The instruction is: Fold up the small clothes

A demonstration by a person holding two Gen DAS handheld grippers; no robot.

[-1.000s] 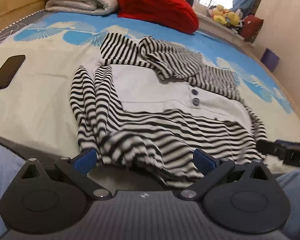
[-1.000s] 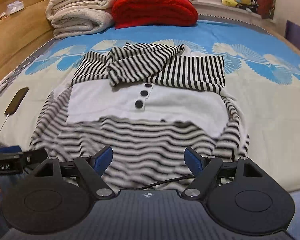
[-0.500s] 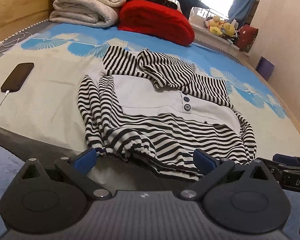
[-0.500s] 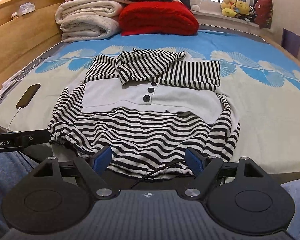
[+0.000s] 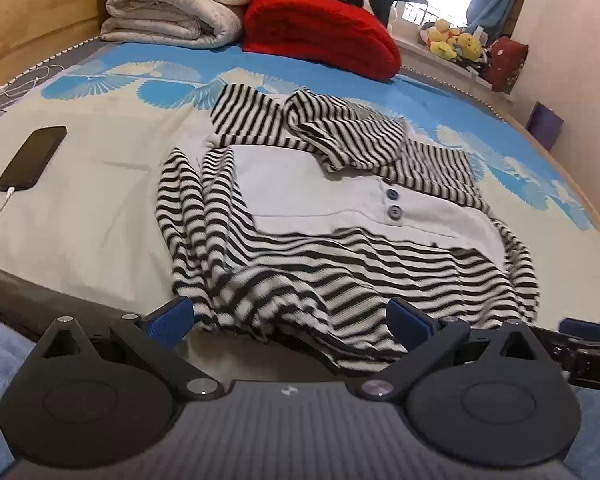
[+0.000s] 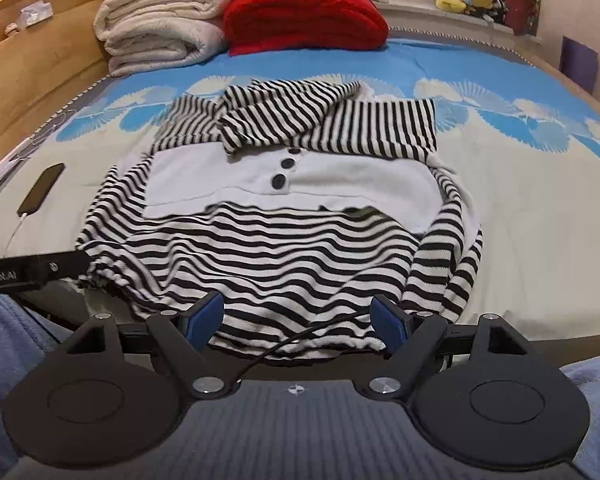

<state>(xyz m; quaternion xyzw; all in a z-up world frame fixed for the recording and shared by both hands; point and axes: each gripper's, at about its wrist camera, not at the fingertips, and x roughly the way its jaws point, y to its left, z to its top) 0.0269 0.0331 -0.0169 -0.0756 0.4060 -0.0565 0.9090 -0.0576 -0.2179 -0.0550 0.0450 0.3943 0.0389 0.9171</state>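
One striped garment [image 6: 276, 240] spread face-up near the bed's [image 6: 540, 208] front edge, sleeves already turned in along both sides, two dark buttons [image 6: 283, 172] showing on the pale chest panel, presumably laid flat for a lengthwise fold. Left tool [image 5: 288, 320] and right tool [image 6: 298, 318] both gaping wide at the hem, holding nothing, likely poised to pinch it. One phone [image 5: 32, 158] lying apart, plugged in.

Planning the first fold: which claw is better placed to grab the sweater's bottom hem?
Probably the right claw: open, centred on the striped sweater hem. The left claw faces its bunched corner.
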